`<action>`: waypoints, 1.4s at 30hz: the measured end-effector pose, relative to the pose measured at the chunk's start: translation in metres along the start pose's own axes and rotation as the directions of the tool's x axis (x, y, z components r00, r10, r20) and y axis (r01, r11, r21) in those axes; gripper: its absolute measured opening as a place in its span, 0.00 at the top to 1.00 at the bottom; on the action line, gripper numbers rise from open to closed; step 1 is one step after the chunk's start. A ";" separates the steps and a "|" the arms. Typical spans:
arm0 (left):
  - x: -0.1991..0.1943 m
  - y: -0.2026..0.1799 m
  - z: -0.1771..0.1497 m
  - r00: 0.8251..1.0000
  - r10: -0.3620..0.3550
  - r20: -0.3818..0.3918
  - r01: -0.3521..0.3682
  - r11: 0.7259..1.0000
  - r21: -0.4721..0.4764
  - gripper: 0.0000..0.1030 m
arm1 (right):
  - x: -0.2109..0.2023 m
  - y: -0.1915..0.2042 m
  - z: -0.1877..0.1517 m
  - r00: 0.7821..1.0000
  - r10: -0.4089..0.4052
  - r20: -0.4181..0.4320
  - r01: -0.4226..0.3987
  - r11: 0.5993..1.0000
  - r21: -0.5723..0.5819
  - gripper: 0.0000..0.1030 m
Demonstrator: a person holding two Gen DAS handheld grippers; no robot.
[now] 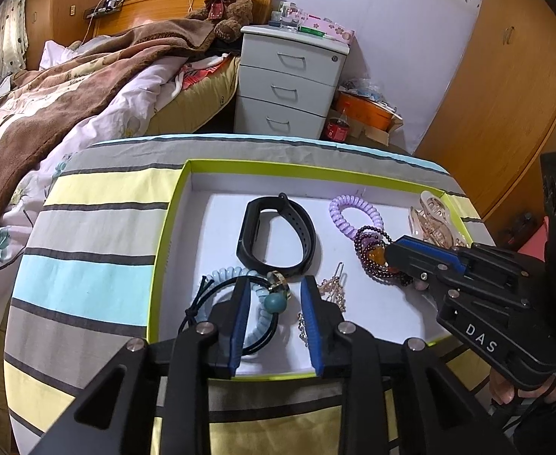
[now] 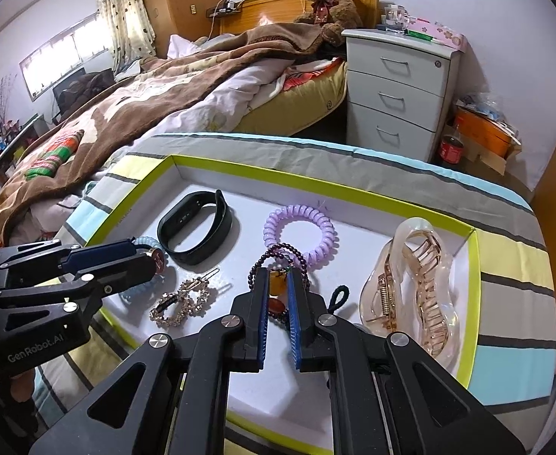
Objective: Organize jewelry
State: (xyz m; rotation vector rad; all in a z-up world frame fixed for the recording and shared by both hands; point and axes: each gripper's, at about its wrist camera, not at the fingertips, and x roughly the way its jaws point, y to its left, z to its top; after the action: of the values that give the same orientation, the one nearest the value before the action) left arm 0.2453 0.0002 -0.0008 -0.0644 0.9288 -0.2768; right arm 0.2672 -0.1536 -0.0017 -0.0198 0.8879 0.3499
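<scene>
A white tray with a lime-green rim (image 1: pixel 168 227) (image 2: pixel 133 184) lies on a striped cloth and holds jewelry. My left gripper (image 1: pixel 276 284) (image 2: pixel 141 256) is open over a black hair tie with a teal bead (image 1: pixel 276 303) and a light blue coil tie (image 1: pixel 221 278). My right gripper (image 2: pixel 278 276) (image 1: pixel 391 252) stands narrowly open around a dark bead bracelet with an amber charm (image 2: pixel 278 284) (image 1: pixel 372 256). A black wristband (image 1: pixel 278 235) (image 2: pixel 196 227), a purple coil tie (image 2: pixel 300 233) (image 1: pixel 353 214), a rhinestone hair clip (image 2: pixel 183 301) and a clear claw clip (image 2: pixel 410 288) lie in the tray.
The cloth-covered table (image 1: pixel 88 250) stands beside a bed with a brown blanket (image 1: pixel 69 94). A white three-drawer cabinet (image 1: pixel 289 79) stands behind it, with a teddy bear (image 1: pixel 224 0) on the bed. A wooden wardrobe (image 1: pixel 505 94) is at the right.
</scene>
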 end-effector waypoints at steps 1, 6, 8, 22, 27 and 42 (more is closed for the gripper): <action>0.000 0.000 0.000 1.000 0.001 -0.001 -0.001 1.000 0.000 0.70 | 0.000 0.000 0.000 1.000 -0.002 0.001 0.002 1.000 0.001 0.89; 0.000 0.000 0.000 1.000 0.001 -0.002 -0.001 1.000 -0.004 0.64 | 0.000 0.000 0.000 1.000 -0.003 0.001 0.003 1.000 0.005 0.85; 0.001 0.000 0.001 1.000 0.004 -0.001 -0.004 1.000 -0.007 0.57 | 0.000 0.001 0.000 1.000 -0.002 0.003 0.002 1.000 0.008 0.85; -0.012 -0.001 -0.002 1.000 0.013 0.020 -0.013 1.000 -0.015 0.42 | -0.019 0.004 0.001 0.998 -0.023 0.050 0.022 1.000 0.019 0.55; -0.025 -0.003 -0.005 0.998 0.050 0.046 -0.049 0.999 -0.023 0.37 | -0.037 0.009 -0.001 0.995 -0.042 0.089 0.040 0.999 0.025 0.54; -0.083 -0.014 -0.032 0.977 0.154 0.149 -0.151 0.988 -0.027 0.33 | -0.103 0.027 -0.033 0.965 -0.149 0.216 0.133 0.987 0.087 0.54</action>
State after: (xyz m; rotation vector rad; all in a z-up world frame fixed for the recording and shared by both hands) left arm 0.1695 0.0103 0.0471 -0.0278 0.7811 -0.1201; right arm 0.1743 -0.1635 0.0597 0.0222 0.6729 0.1820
